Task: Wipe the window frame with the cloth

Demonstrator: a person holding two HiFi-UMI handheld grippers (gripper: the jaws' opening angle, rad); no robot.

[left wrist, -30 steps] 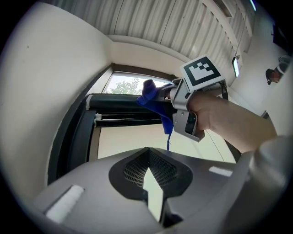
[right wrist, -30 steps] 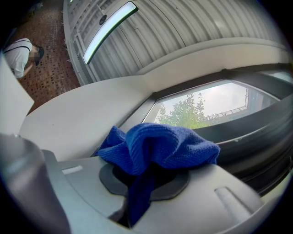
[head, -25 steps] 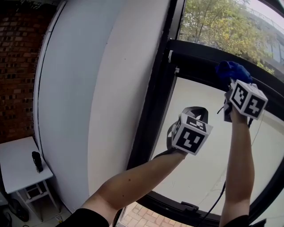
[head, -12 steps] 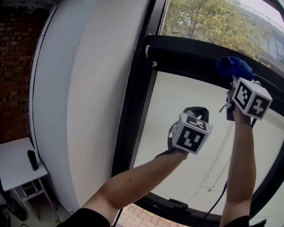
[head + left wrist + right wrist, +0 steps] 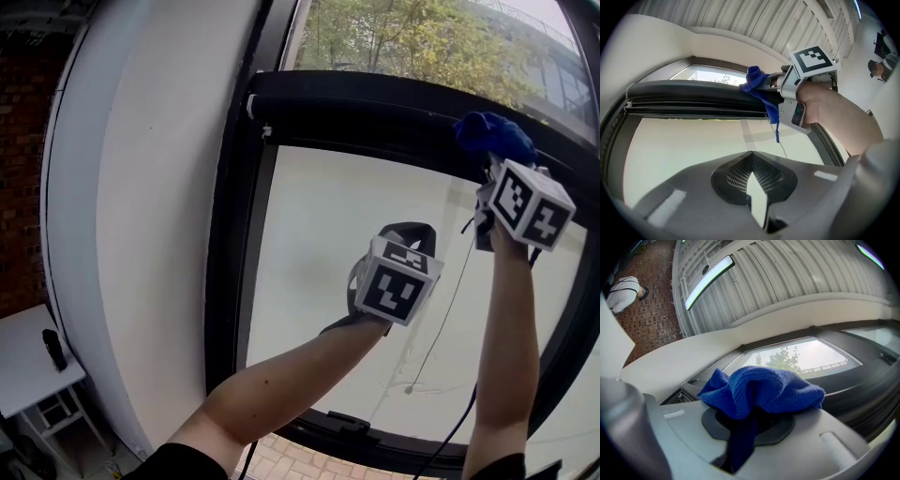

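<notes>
The black window frame [image 5: 234, 281] has a thick horizontal bar [image 5: 375, 112] across the top of the pane. A blue cloth [image 5: 492, 136] is pressed against that bar towards its right end, and my right gripper [image 5: 489, 167] is shut on it from below. In the right gripper view the bunched cloth [image 5: 761, 390] fills the jaws, and a tail of it hangs down between them. My left gripper [image 5: 405, 236] hovers lower, in front of the glass, with its jaws shut and nothing in them [image 5: 751, 161]. From there I see the cloth [image 5: 759, 89] on the bar [image 5: 693, 96].
A white wall [image 5: 141, 234] adjoins the frame's left side. A small white table [image 5: 33, 361] with a dark object stands at the lower left. A latch [image 5: 345, 424] sits on the bottom rail. A thin cord [image 5: 441, 309] hangs before the glass. Trees show outside.
My right gripper has slid the cloth rightwards along the top bar, away from the frame's left corner. The left gripper has drifted right with it, staying shut.
</notes>
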